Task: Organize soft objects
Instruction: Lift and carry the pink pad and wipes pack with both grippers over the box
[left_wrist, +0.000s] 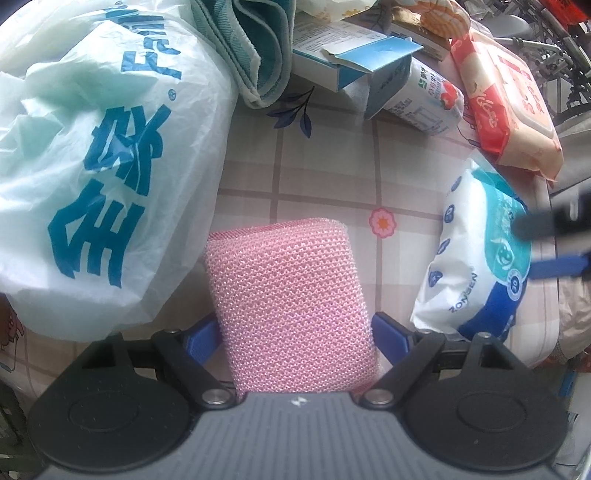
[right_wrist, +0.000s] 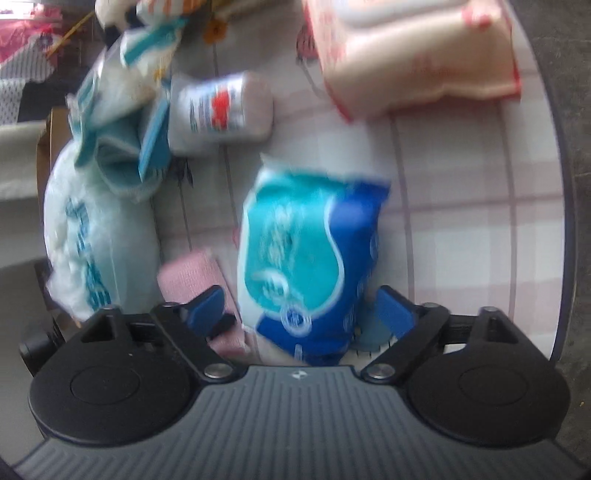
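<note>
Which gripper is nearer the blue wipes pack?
Right. The right gripper straddles the wipes pack; the left gripper sits beside it, around the pink sponge.

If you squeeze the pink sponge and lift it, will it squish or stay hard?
Probably squish: the pink sponge looks like a soft, puffy pad with rounded edges. Its knitted mesh cover looks rough, so the left gripper likely won't slip. It seems light for its size, so it should lift easily.

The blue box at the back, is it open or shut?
Open. The blue box has its torn end flap sticking up and out.
</note>
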